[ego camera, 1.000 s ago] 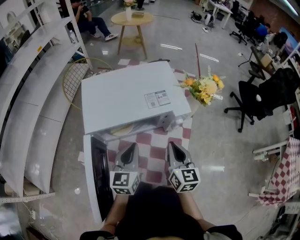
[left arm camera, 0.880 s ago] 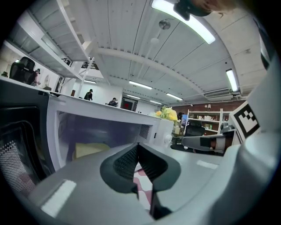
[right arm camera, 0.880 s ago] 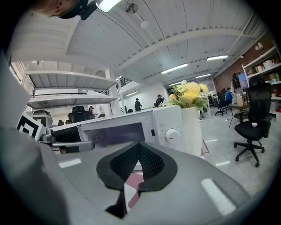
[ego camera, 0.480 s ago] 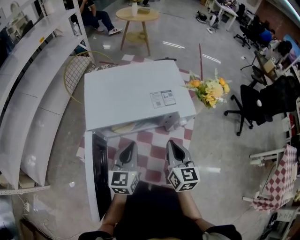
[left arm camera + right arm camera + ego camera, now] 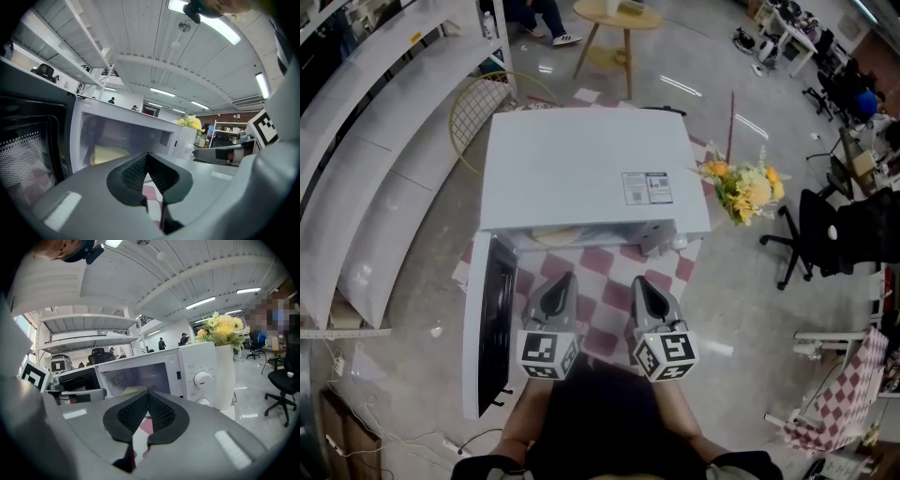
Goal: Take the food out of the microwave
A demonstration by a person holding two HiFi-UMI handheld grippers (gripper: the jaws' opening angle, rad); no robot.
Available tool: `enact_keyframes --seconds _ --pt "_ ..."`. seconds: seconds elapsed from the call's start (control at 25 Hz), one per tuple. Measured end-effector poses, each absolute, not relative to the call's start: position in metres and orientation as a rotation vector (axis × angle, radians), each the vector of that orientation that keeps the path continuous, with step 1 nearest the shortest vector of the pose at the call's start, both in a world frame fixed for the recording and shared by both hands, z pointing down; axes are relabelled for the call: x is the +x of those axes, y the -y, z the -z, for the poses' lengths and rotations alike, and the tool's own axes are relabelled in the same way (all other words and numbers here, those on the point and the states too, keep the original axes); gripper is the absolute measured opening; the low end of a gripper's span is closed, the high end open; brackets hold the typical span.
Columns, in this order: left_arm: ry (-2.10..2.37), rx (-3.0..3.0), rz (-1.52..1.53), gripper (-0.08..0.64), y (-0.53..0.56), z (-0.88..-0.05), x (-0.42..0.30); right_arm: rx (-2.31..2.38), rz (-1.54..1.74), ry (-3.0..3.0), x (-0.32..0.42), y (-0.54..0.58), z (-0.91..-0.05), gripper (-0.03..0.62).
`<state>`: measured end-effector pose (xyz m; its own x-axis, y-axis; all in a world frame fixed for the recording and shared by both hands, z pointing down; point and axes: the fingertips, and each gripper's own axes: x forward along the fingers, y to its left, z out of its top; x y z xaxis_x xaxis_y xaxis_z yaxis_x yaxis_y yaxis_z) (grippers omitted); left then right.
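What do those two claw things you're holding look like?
The left claw and right claw are smooth grey pointed shells with black ribbed pads inside. A white cube printed with black square markers sits at the back of each. The person wears a black top.

We're looking at a white microwave point(image 5: 581, 169), its door point(image 5: 497, 319) dark-windowed, pale yellow food point(image 5: 110, 153) inside. Red-and-white checked cloth point(image 5: 605, 300), yellow-orange flowers point(image 5: 748, 187), and the grey left tool point(image 5: 562, 279) and right tool point(image 5: 639, 282) bearing black-and-white marker cubes point(image 5: 548, 354).
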<state>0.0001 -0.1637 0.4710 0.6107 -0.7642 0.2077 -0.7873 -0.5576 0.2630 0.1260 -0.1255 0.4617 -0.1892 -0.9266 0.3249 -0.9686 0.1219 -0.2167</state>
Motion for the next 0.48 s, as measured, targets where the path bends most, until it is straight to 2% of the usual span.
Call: enact_keyframes --seconds 0.48 --pt "1.344 2.372 -0.027 0.011 0.146 -0.484 -0.004 1.783 -0.627 2.36 0.119 0.118 -0.47 0.0"
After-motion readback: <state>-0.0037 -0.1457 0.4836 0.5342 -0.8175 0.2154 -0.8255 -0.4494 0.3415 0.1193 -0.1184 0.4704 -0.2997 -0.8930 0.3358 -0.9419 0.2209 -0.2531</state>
